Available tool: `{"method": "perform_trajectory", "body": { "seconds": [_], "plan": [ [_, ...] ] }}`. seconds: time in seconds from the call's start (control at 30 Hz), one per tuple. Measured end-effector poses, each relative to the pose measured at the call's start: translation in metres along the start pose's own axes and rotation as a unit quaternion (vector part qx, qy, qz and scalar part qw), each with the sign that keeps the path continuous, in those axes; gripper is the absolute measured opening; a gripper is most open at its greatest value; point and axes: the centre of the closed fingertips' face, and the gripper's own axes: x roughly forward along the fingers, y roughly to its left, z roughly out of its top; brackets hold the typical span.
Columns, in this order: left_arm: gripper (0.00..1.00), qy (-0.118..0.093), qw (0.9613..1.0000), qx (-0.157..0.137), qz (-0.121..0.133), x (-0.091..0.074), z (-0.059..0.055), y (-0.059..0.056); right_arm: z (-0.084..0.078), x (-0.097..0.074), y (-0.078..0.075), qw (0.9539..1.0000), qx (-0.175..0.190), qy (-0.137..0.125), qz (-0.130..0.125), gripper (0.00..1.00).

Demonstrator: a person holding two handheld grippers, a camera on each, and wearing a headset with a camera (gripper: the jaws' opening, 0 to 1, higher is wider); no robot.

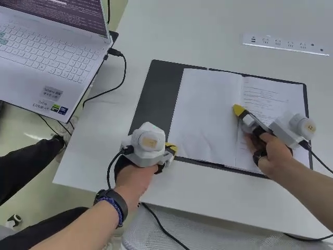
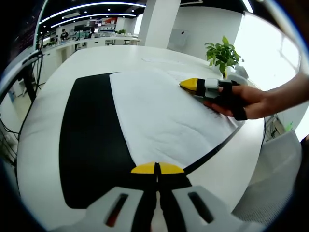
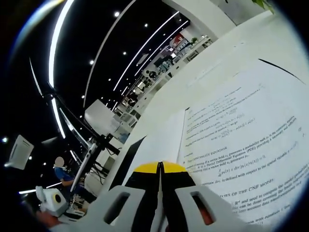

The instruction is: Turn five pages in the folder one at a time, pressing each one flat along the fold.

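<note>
The open folder [image 1: 158,94] lies flat on the white table [image 1: 208,36]. Your right gripper [image 1: 238,110], jaws pressed together, has its yellow tip down on the folder's central fold. Your left gripper [image 1: 170,150], jaws likewise together, sits at the folder's near edge.

White table [image 1: 208,31] with folder [image 1: 156,96], laptop [image 1: 47,57], power strip [image 1: 283,44]

The folder [image 1: 156,96] has a matt black cover, seemingly plastic. Its pages [image 1: 208,114] are white paper, faintly rippled. The counter [image 1: 208,36] is smooth and white with a soft sheen. The left claw [image 2: 157,167] and right claw [image 1: 238,110] are pale grey matt plastic with yellow tips.
</note>
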Motion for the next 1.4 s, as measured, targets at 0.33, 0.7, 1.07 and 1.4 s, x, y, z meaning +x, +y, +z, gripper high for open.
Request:
{"method": "perform_trajectory", "body": {
  "seconds": [0.33,0.7,1.07,1.4],
  "plan": [
    [0.00,0.001,1.0000,0.007,0.002,0.000,0.000,0.000,-0.025,-0.027,0.011,0.9993,-0.008,0.026,0.025,0.00],
    [0.00,0.000,0.9999,0.010,0.003,-0.001,0.000,-0.001,-0.045,-0.048,0.016,0.9984,-0.004,0.041,0.038,0.00],
    [0.00,0.000,0.9999,0.013,0.003,-0.001,0.000,-0.001,-0.062,-0.067,0.008,0.9972,-0.006,0.055,0.051,0.00],
    [0.00,0.000,0.9999,0.014,0.002,-0.001,-0.001,-0.002,-0.076,-0.081,0.008,0.9961,-0.011,0.069,0.054,0.00]
  ]
}}
